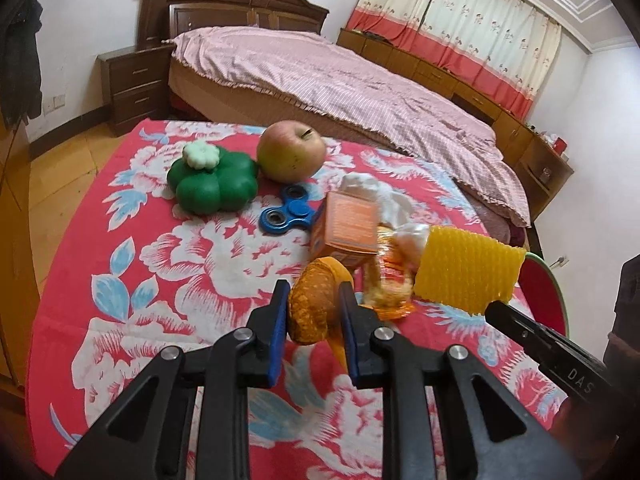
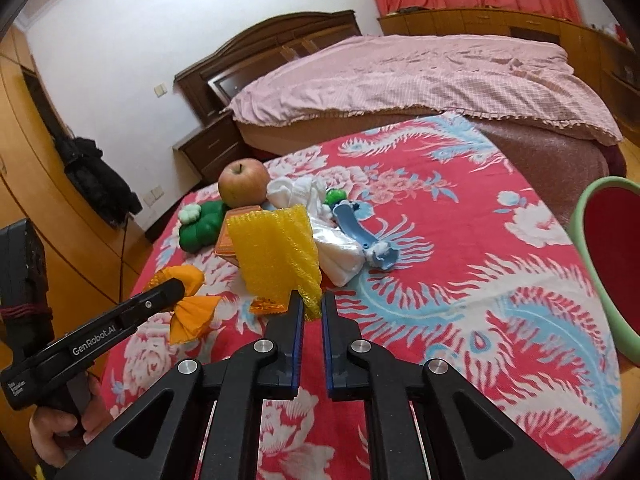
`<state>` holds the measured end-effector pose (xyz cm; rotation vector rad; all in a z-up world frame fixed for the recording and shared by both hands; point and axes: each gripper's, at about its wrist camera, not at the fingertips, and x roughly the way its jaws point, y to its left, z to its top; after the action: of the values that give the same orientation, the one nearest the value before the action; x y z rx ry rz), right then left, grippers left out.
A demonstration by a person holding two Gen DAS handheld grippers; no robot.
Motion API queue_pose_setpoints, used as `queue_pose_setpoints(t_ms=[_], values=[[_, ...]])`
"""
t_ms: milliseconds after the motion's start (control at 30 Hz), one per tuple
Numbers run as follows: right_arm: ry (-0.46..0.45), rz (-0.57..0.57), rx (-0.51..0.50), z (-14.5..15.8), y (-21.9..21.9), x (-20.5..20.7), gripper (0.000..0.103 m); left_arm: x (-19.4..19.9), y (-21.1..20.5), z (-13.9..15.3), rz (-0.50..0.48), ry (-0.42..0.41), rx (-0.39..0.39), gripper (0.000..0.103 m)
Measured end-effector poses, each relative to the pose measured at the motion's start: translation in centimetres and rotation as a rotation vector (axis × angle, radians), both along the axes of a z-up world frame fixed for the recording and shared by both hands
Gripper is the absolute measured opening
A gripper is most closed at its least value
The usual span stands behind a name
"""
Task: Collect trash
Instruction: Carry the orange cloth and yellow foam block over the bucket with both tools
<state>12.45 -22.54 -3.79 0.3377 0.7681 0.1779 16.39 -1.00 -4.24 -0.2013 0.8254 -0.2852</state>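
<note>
My left gripper (image 1: 314, 292) is shut on a piece of orange peel (image 1: 310, 308), held just above the red floral tablecloth (image 1: 160, 280). In the right wrist view the same peel (image 2: 192, 312) hangs from the left gripper (image 2: 176, 286). My right gripper (image 2: 313, 298) is shut on the lower corner of a yellow foam fruit net (image 2: 276, 256), which stands up over the trash pile. The left wrist view shows that net (image 1: 464, 272) at the tip of the right gripper (image 1: 494, 308). An orange carton (image 1: 346, 226), a crinkled snack wrapper (image 1: 390, 280) and white tissue (image 1: 372, 188) lie behind.
An apple (image 1: 290, 150), a green flower-shaped toy (image 1: 212, 182) and a blue fidget spinner (image 1: 290, 214) sit at the table's far side. A blue plastic piece (image 2: 354, 228) lies by white tissue (image 2: 340, 250). A green-rimmed red basin (image 2: 596, 272) stands at the right edge. A bed lies beyond.
</note>
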Motion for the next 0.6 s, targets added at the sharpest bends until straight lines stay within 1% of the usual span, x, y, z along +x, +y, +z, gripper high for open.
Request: queue_pose_setpoints(t_ms=[267, 600], values=[[-0.008, -0.064, 0.008, 1.4, -2.0, -2.7, 0.008, -1.9, -1.6, 1.8, -0.037, -0.028, -0.027, 0.024], [-0.051, -0.152, 0.021, 3.1, -5.8, -6.6, 0.008, -3.5, -5.5, 3.9, -0.118, -0.057, -0.019, 0.024]])
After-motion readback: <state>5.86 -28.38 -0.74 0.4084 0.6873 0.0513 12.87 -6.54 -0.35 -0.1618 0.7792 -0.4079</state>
